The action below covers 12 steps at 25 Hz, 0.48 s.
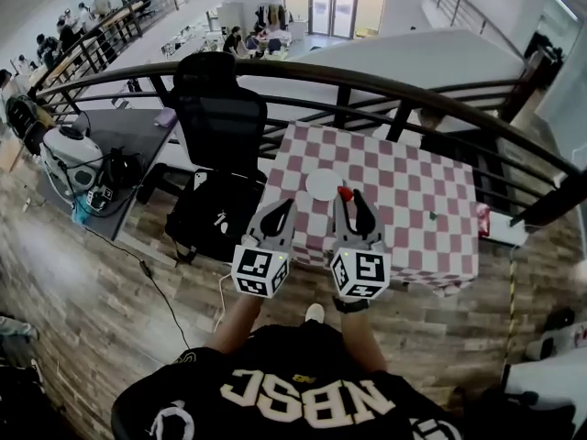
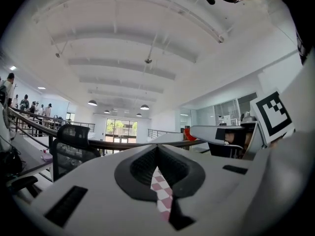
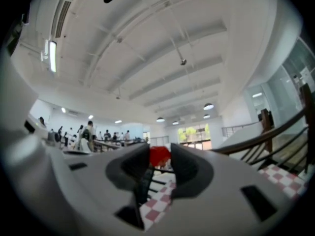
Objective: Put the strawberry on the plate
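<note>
In the head view a small white plate [image 1: 323, 184] lies on the red-and-white checked table [image 1: 413, 200], near its left side. My right gripper [image 1: 349, 197] is shut on the red strawberry [image 1: 345, 192], held at its tips just right of the plate and above the cloth. The right gripper view shows the strawberry [image 3: 159, 156] pinched between the jaws, pointing up toward the ceiling. My left gripper [image 1: 285, 207] hangs shut and empty at the table's left edge; in the left gripper view its jaws [image 2: 158, 151] meet at the tips.
A black office chair [image 1: 220, 117] stands left of the table, beside a grey desk [image 1: 119, 136]. A dark curved railing [image 1: 367, 85] runs behind the table. A small pink object [image 1: 482, 218] sits at the table's right edge.
</note>
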Each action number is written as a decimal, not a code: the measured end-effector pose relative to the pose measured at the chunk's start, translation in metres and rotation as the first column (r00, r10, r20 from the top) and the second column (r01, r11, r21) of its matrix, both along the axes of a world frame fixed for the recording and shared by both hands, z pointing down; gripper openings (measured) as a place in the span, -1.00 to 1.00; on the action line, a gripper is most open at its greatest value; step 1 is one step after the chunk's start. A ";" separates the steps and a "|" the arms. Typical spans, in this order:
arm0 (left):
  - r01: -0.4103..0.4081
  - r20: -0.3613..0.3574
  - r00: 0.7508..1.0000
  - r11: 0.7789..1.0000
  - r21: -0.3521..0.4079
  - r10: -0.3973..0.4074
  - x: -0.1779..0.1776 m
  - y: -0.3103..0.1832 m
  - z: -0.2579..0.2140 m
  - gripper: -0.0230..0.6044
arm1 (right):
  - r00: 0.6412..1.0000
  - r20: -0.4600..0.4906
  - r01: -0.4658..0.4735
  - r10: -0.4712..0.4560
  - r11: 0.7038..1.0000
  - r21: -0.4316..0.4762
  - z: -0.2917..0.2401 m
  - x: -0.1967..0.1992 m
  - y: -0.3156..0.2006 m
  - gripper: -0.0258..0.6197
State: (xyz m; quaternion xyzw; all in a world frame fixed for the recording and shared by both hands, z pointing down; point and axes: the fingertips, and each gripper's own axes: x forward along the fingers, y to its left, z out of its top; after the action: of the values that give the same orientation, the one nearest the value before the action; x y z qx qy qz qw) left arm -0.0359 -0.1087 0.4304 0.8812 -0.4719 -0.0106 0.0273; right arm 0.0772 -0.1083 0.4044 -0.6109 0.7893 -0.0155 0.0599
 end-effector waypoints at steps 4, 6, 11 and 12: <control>-0.028 0.026 0.999 0.999 -0.030 0.029 0.033 -0.019 0.013 -0.91 | 0.998 0.049 -0.035 0.038 0.998 -0.059 0.022 0.040 -0.022 -0.49; -0.037 0.039 0.998 0.998 -0.053 0.039 0.043 -0.026 0.021 -0.91 | 0.997 0.067 -0.039 0.044 0.996 -0.082 0.032 0.052 -0.033 -0.49; -0.035 0.069 0.997 0.993 -0.115 0.043 0.046 -0.039 0.047 -0.91 | 0.996 0.073 -0.045 0.058 0.985 -0.164 0.068 0.073 -0.057 -0.49; -0.030 0.073 0.997 0.991 -0.131 0.040 0.044 -0.044 0.054 -0.91 | 0.996 0.072 -0.044 0.058 0.981 -0.186 0.077 0.076 -0.062 -0.49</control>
State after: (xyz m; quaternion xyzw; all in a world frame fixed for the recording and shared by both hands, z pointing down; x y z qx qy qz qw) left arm 0.0080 -0.1524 0.4849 0.8855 -0.4567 0.0537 0.0668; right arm 0.1529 -0.1698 0.4818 -0.6329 0.7655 -0.1107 0.0340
